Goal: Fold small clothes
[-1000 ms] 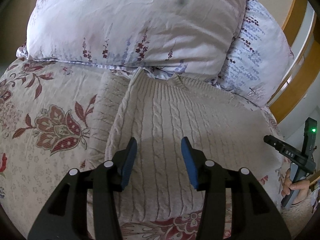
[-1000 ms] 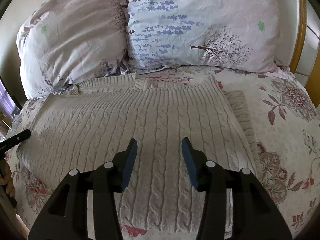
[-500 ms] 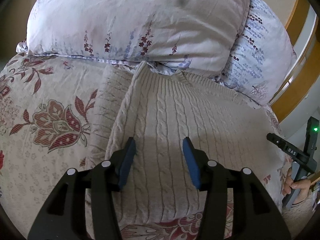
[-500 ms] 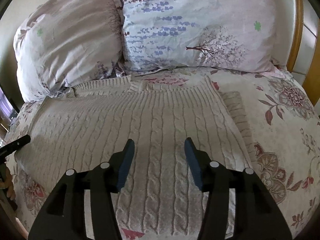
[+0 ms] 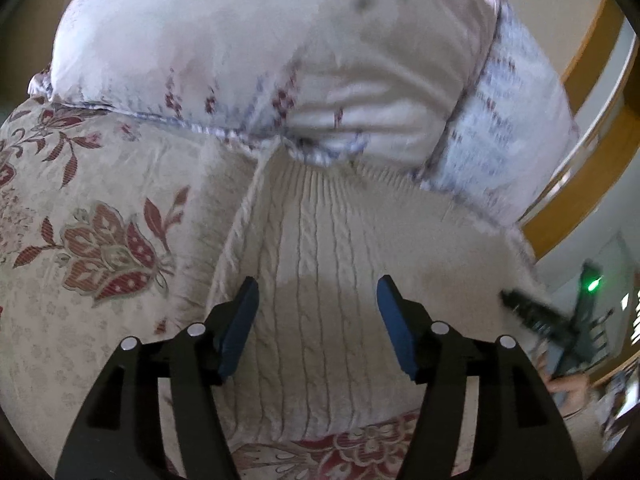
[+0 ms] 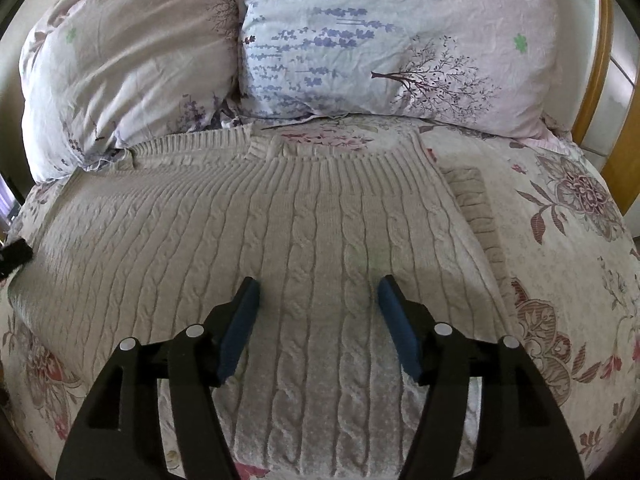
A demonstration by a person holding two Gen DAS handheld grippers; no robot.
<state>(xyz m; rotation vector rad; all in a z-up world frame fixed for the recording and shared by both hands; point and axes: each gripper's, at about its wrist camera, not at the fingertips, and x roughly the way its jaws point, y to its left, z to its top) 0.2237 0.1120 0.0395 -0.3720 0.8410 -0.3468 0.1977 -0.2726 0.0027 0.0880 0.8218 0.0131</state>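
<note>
On the bed (image 6: 580,240), below two pillows (image 6: 400,40), a cream cable-knit sweater (image 6: 320,220) lies flat. Above it the left gripper (image 5: 318,300) and right gripper (image 6: 319,300) have just been opening their jaws; nothing is between them.

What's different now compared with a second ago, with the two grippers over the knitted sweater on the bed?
Both the left gripper and the right gripper have just been opening their jaws wider. Nothing is between them in either view; neither has taken hold of the sweater. The sweater stays spread flat on the bedspread, collar toward the pillows, with one sleeve folded in.
</note>
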